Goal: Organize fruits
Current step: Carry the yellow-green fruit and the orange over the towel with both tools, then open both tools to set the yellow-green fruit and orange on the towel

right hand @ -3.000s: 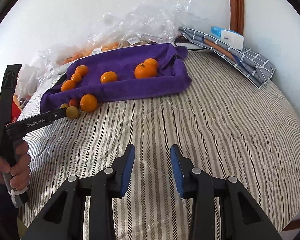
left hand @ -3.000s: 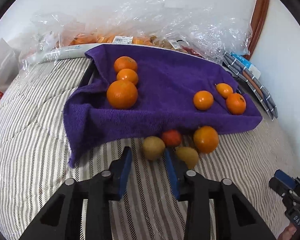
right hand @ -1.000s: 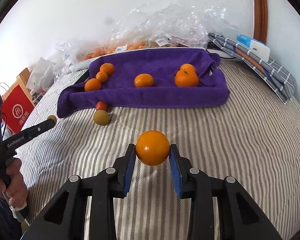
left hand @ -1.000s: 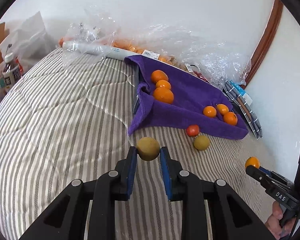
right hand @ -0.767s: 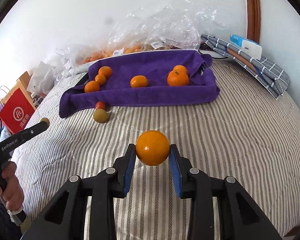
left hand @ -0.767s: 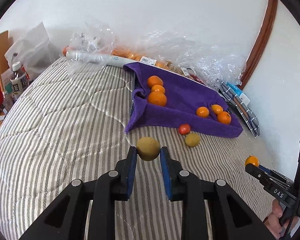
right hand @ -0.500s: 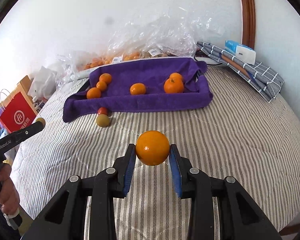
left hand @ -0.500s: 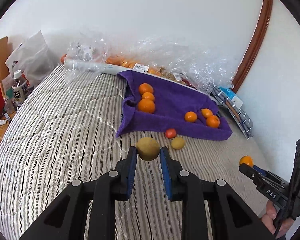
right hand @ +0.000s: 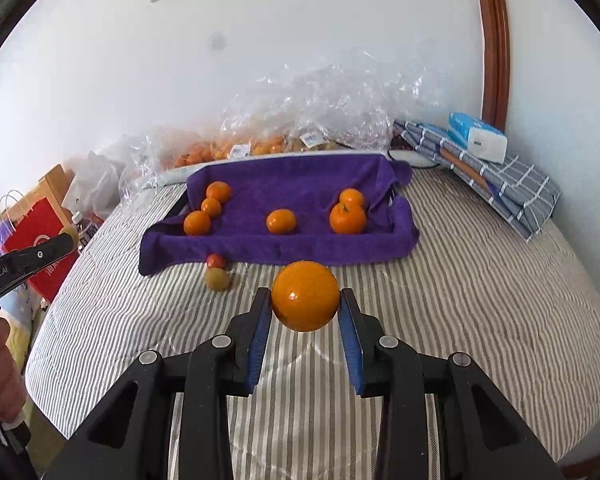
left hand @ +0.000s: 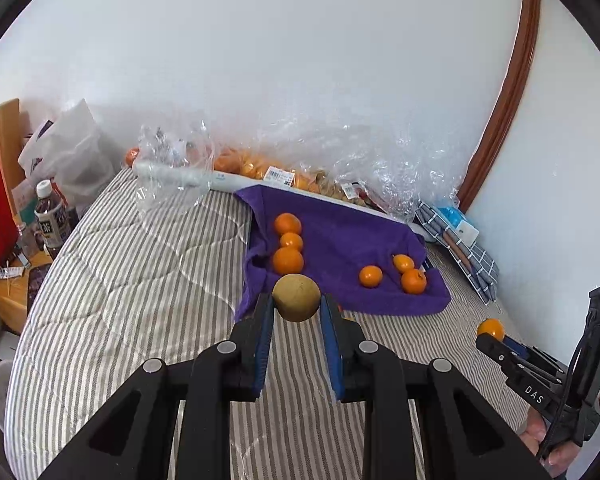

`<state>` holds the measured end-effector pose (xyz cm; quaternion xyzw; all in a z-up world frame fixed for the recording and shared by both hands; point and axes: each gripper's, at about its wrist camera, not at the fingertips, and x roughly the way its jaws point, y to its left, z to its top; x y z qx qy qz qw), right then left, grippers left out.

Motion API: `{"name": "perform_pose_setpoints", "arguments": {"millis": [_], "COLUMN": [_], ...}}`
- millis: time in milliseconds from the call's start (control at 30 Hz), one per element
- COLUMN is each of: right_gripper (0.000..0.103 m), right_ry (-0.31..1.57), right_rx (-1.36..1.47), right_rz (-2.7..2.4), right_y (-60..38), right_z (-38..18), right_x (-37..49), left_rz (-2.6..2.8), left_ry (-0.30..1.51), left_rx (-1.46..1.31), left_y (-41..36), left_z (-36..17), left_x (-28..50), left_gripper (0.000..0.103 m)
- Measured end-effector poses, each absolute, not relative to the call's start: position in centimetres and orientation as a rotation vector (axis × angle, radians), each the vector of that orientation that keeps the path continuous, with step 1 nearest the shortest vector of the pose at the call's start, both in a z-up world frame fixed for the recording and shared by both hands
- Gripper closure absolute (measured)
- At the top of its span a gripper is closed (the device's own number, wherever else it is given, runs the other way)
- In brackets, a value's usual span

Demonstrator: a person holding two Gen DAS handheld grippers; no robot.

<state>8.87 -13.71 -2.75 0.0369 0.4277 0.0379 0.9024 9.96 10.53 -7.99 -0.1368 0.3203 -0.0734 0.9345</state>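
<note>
My left gripper (left hand: 296, 312) is shut on a brown-green kiwi (left hand: 296, 297) and holds it above the striped bed, in front of the purple towel (left hand: 340, 236). My right gripper (right hand: 305, 312) is shut on a large orange (right hand: 305, 295) held above the bed. Several oranges lie on the purple towel (right hand: 300, 184): three at its left (right hand: 211, 207), one in the middle (right hand: 281, 221), two at its right (right hand: 347, 217). A small red fruit (right hand: 216, 261) and a second kiwi (right hand: 217, 279) lie on the bed just in front of the towel. The right gripper with its orange also shows in the left wrist view (left hand: 490, 328).
Clear plastic bags of fruit (right hand: 300, 120) line the wall behind the towel. A folded checked cloth (right hand: 500, 176) with a tissue pack (right hand: 476, 136) lies at the right. A red bag (right hand: 40, 236), bottles (left hand: 50, 216) and a side table stand left of the bed.
Both grippers have risen and drawn back from the towel, each keeping its fruit; the towel and fruits look smaller and farther off. Nothing was let go.
</note>
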Motion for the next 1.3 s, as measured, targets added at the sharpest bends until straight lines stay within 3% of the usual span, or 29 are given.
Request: {"name": "perform_pose_setpoints", "arguments": {"millis": [300, 767, 1300], "right_gripper": [0.069, 0.069, 0.069], "right_ry": [0.863, 0.961, 1.025], "right_rx": [0.082, 0.122, 0.085], "right_rz": [0.093, 0.144, 0.17], "right_y": [-14.0, -13.6, -12.7], "right_z": [-2.9, -8.4, -11.9], "right_x": [12.6, 21.6, 24.2], "left_rz": [-0.153, -0.193, -0.305], "left_ry": [0.689, 0.815, 0.941], "left_rx": [-0.264, -0.187, -0.111], "left_y": [8.8, 4.4, 1.5], "left_z": [-8.2, -12.3, -15.9], "left_x": [14.7, 24.8, 29.7], "left_gripper": [0.08, 0.08, 0.08]}}
